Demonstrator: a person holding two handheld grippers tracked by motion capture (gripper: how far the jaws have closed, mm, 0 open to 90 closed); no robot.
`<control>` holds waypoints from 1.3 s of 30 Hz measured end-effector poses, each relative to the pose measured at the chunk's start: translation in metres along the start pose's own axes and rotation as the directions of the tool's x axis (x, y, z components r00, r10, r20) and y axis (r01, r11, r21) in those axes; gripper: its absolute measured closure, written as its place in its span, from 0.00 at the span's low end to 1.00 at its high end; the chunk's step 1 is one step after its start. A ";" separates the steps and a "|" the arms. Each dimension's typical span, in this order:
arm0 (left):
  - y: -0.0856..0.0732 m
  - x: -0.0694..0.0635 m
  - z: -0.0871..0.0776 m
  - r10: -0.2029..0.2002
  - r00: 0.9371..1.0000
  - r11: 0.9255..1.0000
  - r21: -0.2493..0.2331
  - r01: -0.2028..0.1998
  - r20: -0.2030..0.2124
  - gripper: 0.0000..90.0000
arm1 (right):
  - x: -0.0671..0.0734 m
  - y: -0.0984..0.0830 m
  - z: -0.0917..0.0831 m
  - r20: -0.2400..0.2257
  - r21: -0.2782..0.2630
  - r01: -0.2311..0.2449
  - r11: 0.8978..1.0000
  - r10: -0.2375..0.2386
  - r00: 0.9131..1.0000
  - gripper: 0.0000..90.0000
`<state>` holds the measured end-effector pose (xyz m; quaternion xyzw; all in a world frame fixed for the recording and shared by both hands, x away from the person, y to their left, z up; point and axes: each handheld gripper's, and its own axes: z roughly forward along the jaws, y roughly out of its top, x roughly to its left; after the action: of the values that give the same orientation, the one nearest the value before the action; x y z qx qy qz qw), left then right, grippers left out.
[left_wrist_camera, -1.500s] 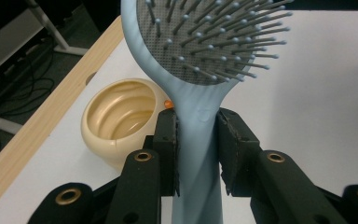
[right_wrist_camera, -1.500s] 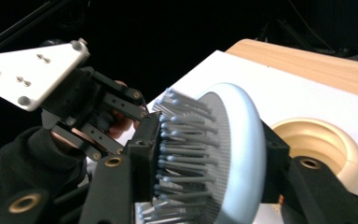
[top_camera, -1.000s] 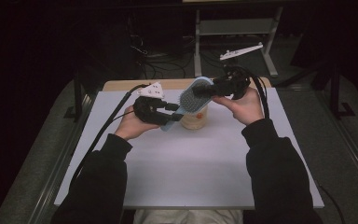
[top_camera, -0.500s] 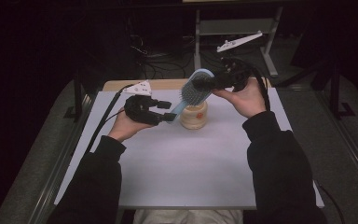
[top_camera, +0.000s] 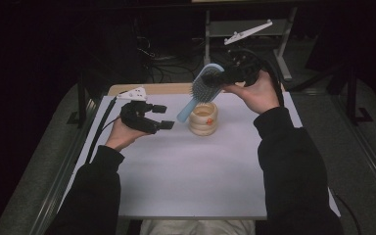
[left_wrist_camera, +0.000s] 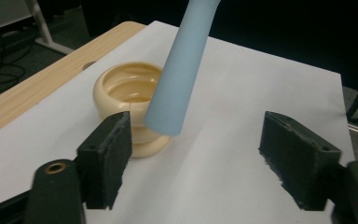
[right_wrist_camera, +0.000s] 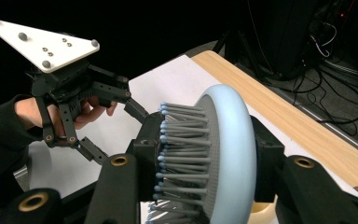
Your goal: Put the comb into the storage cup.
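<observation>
While the white table (top_camera: 186, 186) spreads wide under both of the person's forearms, its bare wooden edge (top_camera: 166, 88) runs along the far side, beyond both grippers. The right gripper (top_camera: 235, 74) is held up above the far right part of the table, and its jaws are pinched on the head of the light blue hairbrush (top_camera: 206, 84). In the right gripper view the brush head (right_wrist_camera: 223, 158) sits crosswise between the two black jaws, one pad pressed into the grey bristles and the other against the smooth blue back. From that grip the handle (top_camera: 186, 111) slants down and toward the left gripper, its rounded end hanging in the air just over the near left rim of the cream cup (top_camera: 203, 118).

The left gripper (top_camera: 160, 117) is low over the table, to the left of the cup and the brush handle, pointing toward them. Its jaws have just been opening and now stand spread, with nothing pressed between the pads. In the left gripper view the handle end (left_wrist_camera: 170, 114) hangs ahead of the gap, nearer the left-hand jaw, clear of both pads (left_wrist_camera: 107, 156).

The cream cup, a small ribbed pot standing upright on the table, lies below the right gripper and just ahead of the left one. Inside it an orange spot (top_camera: 209, 120) shows; what it is cannot be told.
</observation>
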<state>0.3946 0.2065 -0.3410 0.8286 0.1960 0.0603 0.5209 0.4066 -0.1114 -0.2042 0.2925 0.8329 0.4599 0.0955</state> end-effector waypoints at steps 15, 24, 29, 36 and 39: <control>-0.032 0.009 -0.017 -0.084 0.996 0.996 -0.028 0.084 -0.023 0.00 | -0.006 0.027 -0.012 0.052 0.022 0.030 0.999 -0.031 0.998 0.61; -0.067 0.011 -0.036 -0.099 0.992 0.994 -0.062 0.094 -0.083 0.00 | -0.020 0.036 -0.022 0.099 0.023 0.018 1.000 -0.021 0.995 0.61; -0.078 0.010 -0.045 -0.103 0.988 0.993 -0.075 0.094 -0.117 0.00 | -0.028 0.035 -0.021 0.111 0.032 0.012 0.999 -0.016 0.994 0.61; -0.089 0.006 -0.059 -0.103 0.983 0.988 -0.133 0.083 -0.150 0.00 | -0.038 0.034 -0.021 0.139 0.045 0.000 0.999 -0.006 0.990 0.61; -0.097 0.006 -0.063 -0.108 0.980 0.986 -0.146 0.084 -0.165 0.00 | -0.041 0.032 -0.020 0.151 0.055 0.000 0.998 -0.008 0.988 0.61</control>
<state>0.3556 0.2985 -0.3996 0.7718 0.2753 0.1198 0.5605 0.4441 -0.1369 -0.1713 0.3275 0.8362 0.4131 0.1513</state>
